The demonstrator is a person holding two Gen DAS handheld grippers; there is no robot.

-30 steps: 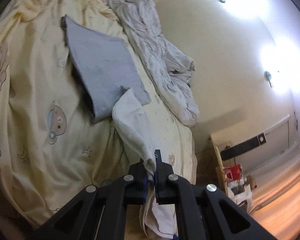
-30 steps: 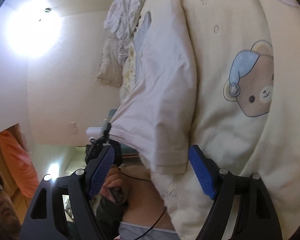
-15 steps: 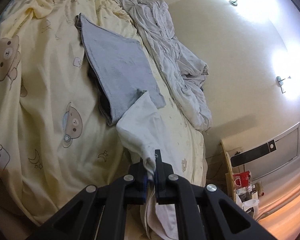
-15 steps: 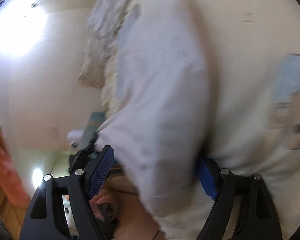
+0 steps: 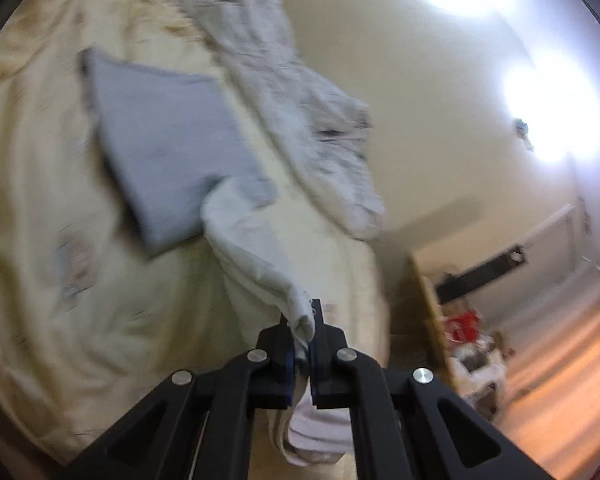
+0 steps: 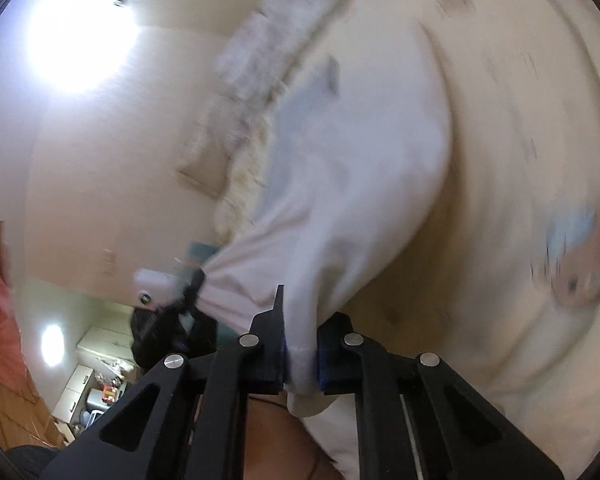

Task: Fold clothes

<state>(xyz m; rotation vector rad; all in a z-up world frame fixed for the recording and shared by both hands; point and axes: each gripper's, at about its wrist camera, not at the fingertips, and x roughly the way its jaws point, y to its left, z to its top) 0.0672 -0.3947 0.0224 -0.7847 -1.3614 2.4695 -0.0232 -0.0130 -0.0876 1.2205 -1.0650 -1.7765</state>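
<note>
A white garment stretches from the bed toward me, its far end lying over a folded grey cloth. My left gripper is shut on one near corner of it. In the right wrist view, blurred by motion, the same white garment hangs taut between both grippers. My right gripper has its jaws closing, with the garment's near edge pinched between the pads. The left gripper shows to the left there, holding the other corner.
A cream bedsheet printed with bears covers the bed. A crumpled pale duvet lies along the wall side. Beyond the bed's end stand a wooden shelf and red clutter on an orange floor.
My right gripper, open around the garment's edge before, has closed on it. Both grippers have risen, lifting the near edge and pulling the cloth taut.
</note>
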